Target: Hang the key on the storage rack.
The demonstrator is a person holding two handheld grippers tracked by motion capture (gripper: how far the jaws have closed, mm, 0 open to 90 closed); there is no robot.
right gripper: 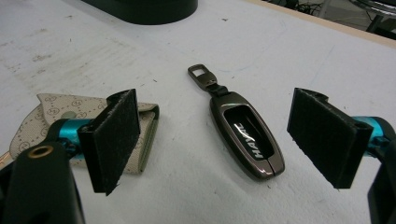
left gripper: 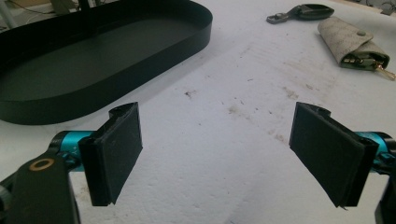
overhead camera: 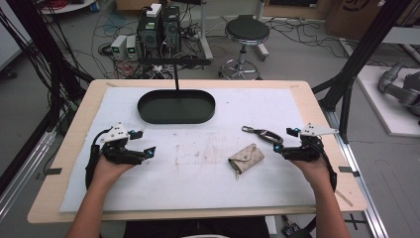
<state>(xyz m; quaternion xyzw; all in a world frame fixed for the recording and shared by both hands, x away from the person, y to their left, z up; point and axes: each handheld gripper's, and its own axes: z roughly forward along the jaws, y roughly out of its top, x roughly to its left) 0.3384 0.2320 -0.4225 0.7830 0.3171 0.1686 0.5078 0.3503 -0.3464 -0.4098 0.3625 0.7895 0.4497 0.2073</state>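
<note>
1. The right gripper [overhead camera: 281, 140] sits low over the white mat [overhead camera: 198, 188] with its jaws wide apart and nothing between them — the key fob [right gripper: 246, 135] lies flat just ahead, framed by the two pads in the right gripper view. That line-up looks like the set-up for a pinch across the fob's narrow sides.
2. The fob lies near the mat's right side, its metal loop pointing toward the tray [overhead camera: 176, 106], with the key pouch [overhead camera: 245, 158] close by but apart from it.
3. The pouch lies flap-shut, with keys poking from one end, beside the right gripper's left pad; it probably waits its turn.
4. The left gripper [overhead camera: 145, 142] rests on the mat's left side, jaws open and empty, aimed past the tray's near rim — out of the way, by my reading.
5. The tray stands empty at the far middle, reachable by either hand, a likely drop-off.
</note>
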